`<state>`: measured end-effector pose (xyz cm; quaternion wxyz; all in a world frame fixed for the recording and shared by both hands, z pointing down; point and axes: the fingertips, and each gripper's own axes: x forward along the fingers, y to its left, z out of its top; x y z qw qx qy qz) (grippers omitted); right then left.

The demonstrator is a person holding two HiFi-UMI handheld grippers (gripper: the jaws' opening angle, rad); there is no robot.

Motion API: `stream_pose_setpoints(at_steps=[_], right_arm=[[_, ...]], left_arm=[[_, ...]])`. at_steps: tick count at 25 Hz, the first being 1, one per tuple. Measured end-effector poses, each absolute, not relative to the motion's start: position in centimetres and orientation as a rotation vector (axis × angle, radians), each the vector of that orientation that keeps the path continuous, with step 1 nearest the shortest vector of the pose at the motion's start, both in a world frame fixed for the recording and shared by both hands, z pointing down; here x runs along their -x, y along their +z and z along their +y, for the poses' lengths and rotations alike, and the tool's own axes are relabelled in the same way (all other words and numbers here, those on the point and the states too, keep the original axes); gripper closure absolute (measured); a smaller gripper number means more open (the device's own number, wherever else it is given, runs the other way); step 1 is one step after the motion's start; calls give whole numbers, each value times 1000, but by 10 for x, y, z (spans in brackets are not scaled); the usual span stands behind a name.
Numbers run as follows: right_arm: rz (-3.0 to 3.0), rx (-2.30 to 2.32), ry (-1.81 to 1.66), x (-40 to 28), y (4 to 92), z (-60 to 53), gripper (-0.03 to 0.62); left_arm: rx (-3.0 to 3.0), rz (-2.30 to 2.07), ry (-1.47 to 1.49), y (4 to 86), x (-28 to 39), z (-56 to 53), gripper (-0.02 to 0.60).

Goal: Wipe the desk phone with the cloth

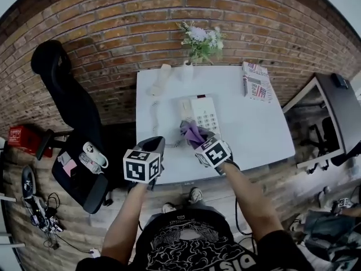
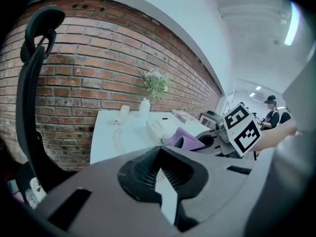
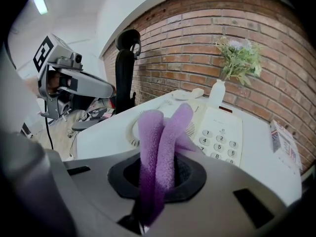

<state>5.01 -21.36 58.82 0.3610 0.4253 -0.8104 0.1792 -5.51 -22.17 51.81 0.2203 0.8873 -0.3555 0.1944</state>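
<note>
A cream desk phone (image 1: 202, 113) sits mid-desk on the white desk (image 1: 254, 129). Its handset (image 1: 160, 78) lies off the cradle at the far left, joined to the phone by a coiled cord. My right gripper (image 1: 197, 140) is shut on a folded purple cloth (image 1: 193, 133), hovering just in front of the phone's near edge. In the right gripper view the cloth (image 3: 160, 137) sticks up from the gripper (image 3: 158, 177) before the keypad (image 3: 219, 132). My left gripper (image 1: 155, 145) hangs at the desk's front left edge, shut and holding nothing (image 2: 160, 169).
A white vase of flowers (image 1: 200, 41) stands at the desk's back edge against the brick wall. A printed booklet (image 1: 256, 82) lies at the back right corner. A black office chair (image 1: 67, 106) stands left of the desk, a dark cabinet (image 1: 333, 112) to the right.
</note>
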Motion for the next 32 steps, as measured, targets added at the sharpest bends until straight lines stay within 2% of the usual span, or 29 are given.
stream_pose_setpoints(at_steps=[16, 32], right_arm=[[-2055, -1213, 477, -59, 574, -181, 546], [-2227, -1190, 243, -97, 477, -289, 546]], left_arm=[[-2497, -872, 532, 519, 50, -208, 575], [-2445, -990, 509, 517, 10, -262, 575]])
